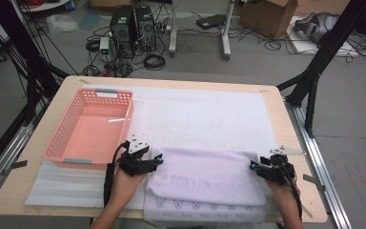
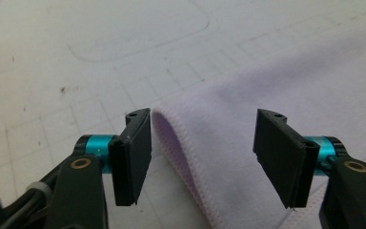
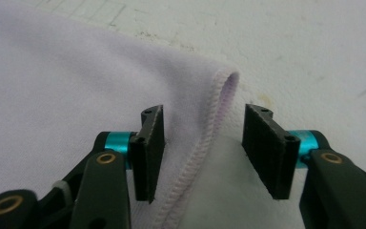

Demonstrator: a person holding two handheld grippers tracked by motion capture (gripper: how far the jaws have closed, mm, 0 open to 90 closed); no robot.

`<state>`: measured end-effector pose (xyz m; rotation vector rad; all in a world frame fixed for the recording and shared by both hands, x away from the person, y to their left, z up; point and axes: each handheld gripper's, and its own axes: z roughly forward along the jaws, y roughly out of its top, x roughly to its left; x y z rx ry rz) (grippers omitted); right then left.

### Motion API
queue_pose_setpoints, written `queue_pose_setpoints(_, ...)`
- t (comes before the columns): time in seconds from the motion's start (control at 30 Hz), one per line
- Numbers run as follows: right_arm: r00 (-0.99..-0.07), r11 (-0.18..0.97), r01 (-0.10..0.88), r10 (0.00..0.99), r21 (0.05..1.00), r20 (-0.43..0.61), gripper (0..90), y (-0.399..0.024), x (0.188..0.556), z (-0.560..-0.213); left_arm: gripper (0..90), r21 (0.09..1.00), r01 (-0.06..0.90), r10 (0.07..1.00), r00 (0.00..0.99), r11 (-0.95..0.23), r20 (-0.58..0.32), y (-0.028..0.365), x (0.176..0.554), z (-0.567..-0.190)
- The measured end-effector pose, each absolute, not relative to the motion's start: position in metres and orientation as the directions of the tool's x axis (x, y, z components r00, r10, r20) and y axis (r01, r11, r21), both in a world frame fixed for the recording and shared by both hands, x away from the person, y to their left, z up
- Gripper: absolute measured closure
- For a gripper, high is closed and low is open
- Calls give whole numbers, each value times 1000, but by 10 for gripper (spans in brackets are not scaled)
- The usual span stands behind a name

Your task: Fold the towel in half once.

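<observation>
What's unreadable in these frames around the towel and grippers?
- Towel: near edge cut off by the bottom of the high view.
- Small printed motifs on the towel: too small to identify in the high view.
- Basket: its right near corner is hidden behind the left gripper.
- Right gripper: jaw gap too small in the high view.

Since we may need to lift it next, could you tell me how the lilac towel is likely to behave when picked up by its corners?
The towel will probably be floppy: its folded edge curls softly between the left gripper's open jaws. It seems light, lying flat in thin layers. The stitched hem near the right gripper should give some grip.
</observation>
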<state>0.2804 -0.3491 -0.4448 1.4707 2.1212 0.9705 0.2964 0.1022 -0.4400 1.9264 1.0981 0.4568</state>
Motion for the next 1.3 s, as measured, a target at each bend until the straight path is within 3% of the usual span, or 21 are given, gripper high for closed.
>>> queue_pose_setpoints(0.1,-397,245,659,916,711,52,541,-345,279,-443,375,780,561,839,537,-276,-89,101,299,-449)
queue_pose_setpoints(0.2,-399,240,671,914,702,69,686,-342,277,-442,394,784,556,837,540,-278,-86,103,298,-451)
queue_pose_setpoints(0.23,-412,236,675,907,699,92,784,-341,278,-441,415,786,546,834,547,-291,-71,102,297,-451)
queue_pose_setpoints(0.3,-410,226,682,906,695,108,830,-339,277,-441,549,785,543,818,570,-298,-83,104,297,-450)
queue_pose_setpoints(0.37,-404,209,689,906,694,127,844,-340,277,-442,764,765,594,780,591,-250,-203,108,299,-450)
queue_pose_setpoints(0.4,-399,194,694,905,693,146,847,-342,278,-442,852,762,601,784,584,-243,-211,108,299,-450)
queue_pose_setpoints(0.5,-410,191,687,898,701,157,856,-344,278,-442,861,760,600,793,578,-251,-195,106,301,-447)
queue_pose_setpoints(0.67,-432,224,596,899,771,72,860,-345,287,-428,864,818,536,825,546,-211,-145,97,316,-425)
queue_pose_setpoints(0.87,-407,194,562,911,804,65,859,-351,321,-409,863,850,507,864,483,-144,-141,94,354,-406)
queue_pose_setpoints(1.3,-374,193,534,927,823,25,856,-341,392,-395,861,879,471,891,427,-73,-155,98,411,-411)
